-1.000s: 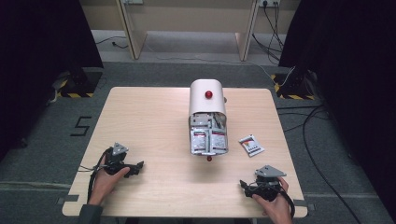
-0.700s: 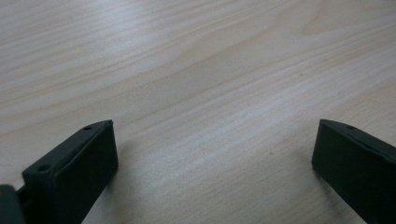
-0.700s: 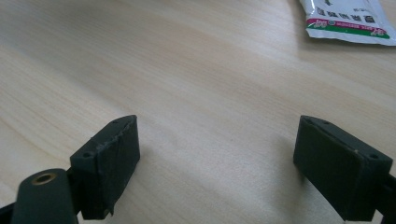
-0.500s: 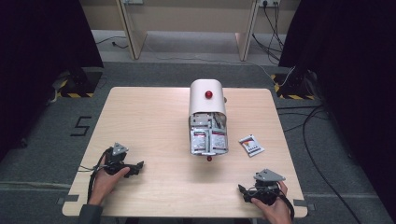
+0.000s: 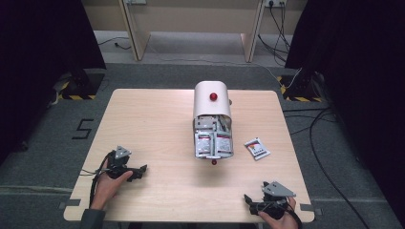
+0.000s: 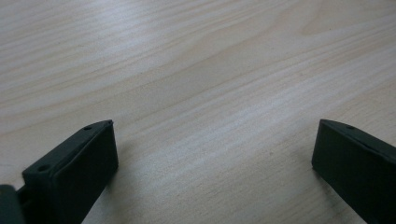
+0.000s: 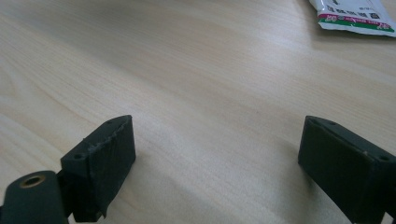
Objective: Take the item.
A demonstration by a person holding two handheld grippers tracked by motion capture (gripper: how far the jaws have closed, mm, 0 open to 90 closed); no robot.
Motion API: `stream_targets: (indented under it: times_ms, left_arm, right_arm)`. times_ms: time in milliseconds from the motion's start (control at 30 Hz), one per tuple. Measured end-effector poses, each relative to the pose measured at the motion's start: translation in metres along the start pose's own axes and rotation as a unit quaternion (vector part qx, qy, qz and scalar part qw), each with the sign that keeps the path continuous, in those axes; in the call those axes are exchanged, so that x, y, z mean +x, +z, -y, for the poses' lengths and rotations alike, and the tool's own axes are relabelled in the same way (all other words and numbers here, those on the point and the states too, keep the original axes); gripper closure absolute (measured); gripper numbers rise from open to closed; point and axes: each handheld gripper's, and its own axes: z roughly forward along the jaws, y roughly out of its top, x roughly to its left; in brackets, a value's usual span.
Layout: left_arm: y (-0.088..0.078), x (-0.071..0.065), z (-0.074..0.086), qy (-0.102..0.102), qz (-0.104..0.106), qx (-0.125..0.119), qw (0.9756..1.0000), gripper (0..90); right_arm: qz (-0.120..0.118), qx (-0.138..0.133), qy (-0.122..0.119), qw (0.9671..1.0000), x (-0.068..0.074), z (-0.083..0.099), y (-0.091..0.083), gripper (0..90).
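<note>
Near the table [image 5: 157, 114] front edge, both grippers [image 5: 128, 171] [image 5: 253, 204] agape.

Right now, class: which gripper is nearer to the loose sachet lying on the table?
Right. The right gripper sits at the near edge, just below the sachet; the left gripper rests far across the table.

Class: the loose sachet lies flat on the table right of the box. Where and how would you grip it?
Take the sachet by its near edge, jaws low, coming from the right gripper, probably: it is thin, flat and apart from the box, with bare table between.
</note>
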Motion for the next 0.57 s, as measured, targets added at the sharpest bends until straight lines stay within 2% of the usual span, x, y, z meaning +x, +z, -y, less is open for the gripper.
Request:
stream_targets:
  times_ms: [567]
  left_arm:
    - [0.0,0.0,0.0,0.0,0.0,0.0,1.0,0.0]
  right_arm:
    - [0.004,-0.009,0.003,0.9999,0.0021,0.0047,-0.0029,11.9]
